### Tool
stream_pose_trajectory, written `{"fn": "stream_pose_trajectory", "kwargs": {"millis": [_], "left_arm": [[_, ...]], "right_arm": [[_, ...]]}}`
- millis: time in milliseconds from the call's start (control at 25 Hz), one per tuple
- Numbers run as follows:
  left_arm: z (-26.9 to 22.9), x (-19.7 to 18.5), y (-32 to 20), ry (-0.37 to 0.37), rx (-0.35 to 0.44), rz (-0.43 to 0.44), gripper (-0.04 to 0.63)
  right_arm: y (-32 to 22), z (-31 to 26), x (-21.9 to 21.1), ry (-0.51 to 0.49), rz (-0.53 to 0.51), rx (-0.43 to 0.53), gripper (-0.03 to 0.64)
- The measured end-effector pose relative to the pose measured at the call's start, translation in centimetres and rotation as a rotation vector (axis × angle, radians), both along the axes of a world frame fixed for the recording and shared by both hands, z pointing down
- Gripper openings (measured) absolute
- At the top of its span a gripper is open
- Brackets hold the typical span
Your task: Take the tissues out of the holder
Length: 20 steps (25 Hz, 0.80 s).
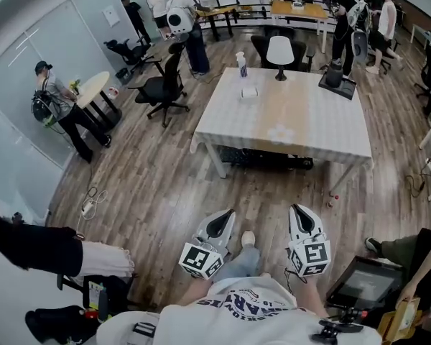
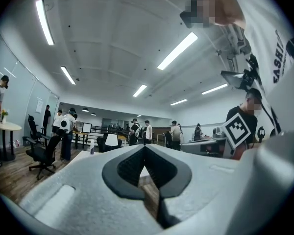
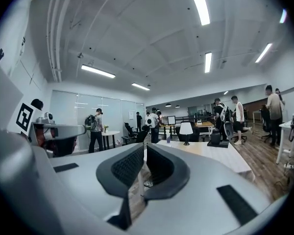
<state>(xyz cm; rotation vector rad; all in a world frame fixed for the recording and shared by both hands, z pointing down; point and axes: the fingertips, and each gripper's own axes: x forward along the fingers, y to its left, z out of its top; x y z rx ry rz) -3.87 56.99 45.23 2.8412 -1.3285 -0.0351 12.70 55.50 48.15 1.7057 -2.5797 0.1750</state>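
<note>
A small white box, probably the tissue holder [image 1: 249,92], lies on the far left part of the cloth-covered table [image 1: 309,131]; it is too small to make out tissues. Both grippers are held low in front of me, well short of the table, over the wood floor. My left gripper [image 1: 228,213] is shut with nothing between its jaws, whose tips meet in the left gripper view [image 2: 145,149]. My right gripper [image 1: 297,208] is shut too and holds nothing; its tips touch in the right gripper view [image 3: 143,148].
On the table stand a bottle [image 1: 241,63], a white lamp [image 1: 280,51] and a black device [image 1: 337,77]. Black office chairs [image 1: 161,88] stand to the left of the table. Several people stand around the room. A person's legs and a tablet [image 1: 364,284] are at my right.
</note>
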Motion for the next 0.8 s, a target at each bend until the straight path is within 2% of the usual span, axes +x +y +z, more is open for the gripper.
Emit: {"fn": "stream_pose_trajectory", "kwargs": {"millis": [120, 360, 800], "left_arm": [[-0.7, 0.1, -4.4, -0.002, 0.03, 0.005, 0.002], [-1.5, -0.7, -14.2, 0.027, 0.036, 0.018, 0.002], [-1.1, -4.1, -28.0, 0.038, 0.012, 0.053, 0.002]], "right_arm": [[-3.7, 0.4, 0.5, 0.003, 0.016, -0.012, 0.009], [-12.5, -0.1, -0.7, 0.033, 0.023, -0.025, 0.009], [-25.2, 0.2, -4.3, 0.044, 0.059, -0.094, 0.009]]}}
